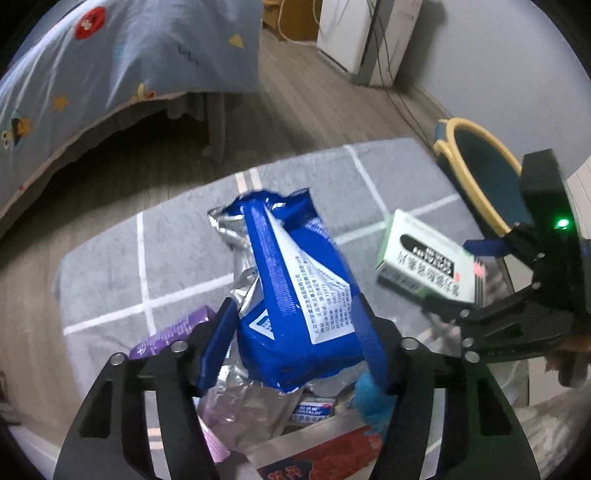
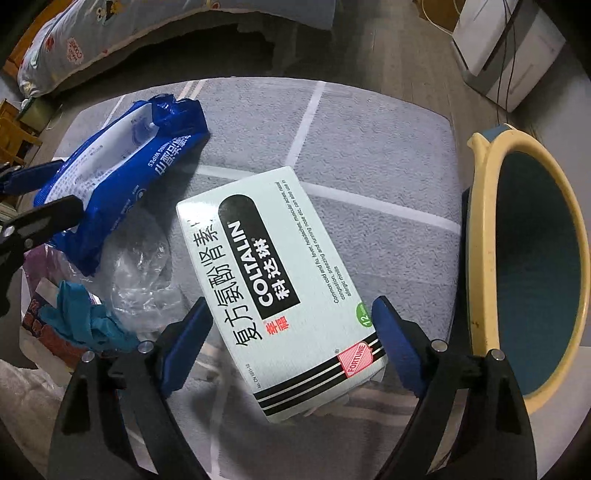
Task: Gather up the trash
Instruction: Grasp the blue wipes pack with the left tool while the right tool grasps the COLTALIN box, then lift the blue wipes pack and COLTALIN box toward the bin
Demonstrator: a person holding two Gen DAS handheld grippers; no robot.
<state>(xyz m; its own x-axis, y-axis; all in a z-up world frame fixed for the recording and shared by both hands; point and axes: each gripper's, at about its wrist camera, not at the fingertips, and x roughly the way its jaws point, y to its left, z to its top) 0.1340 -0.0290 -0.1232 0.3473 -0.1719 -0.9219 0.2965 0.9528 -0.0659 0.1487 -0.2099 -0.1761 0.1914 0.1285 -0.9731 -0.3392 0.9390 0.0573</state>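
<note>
My left gripper (image 1: 295,325) is shut on a blue wet-wipes packet (image 1: 291,288) and holds it above the grey rug (image 1: 110,266). The packet also shows in the right wrist view (image 2: 122,177) at the left. My right gripper (image 2: 291,325) is shut on a white Coltalin medicine box (image 2: 280,284), held above the rug (image 2: 369,147). The box shows in the left wrist view (image 1: 428,262), with the right gripper (image 1: 443,306) at the right. A bin with a yellow rim and dark teal inside (image 2: 532,258) stands at the right, close to the box.
Under the grippers lie crumpled clear plastic (image 2: 144,277), a teal glove (image 2: 85,317), a red printed packet (image 1: 325,458) and a purple box (image 1: 173,332). A bed with a blue patterned cover (image 1: 110,74) stands behind. A white appliance with cables (image 1: 365,33) stands at the wall.
</note>
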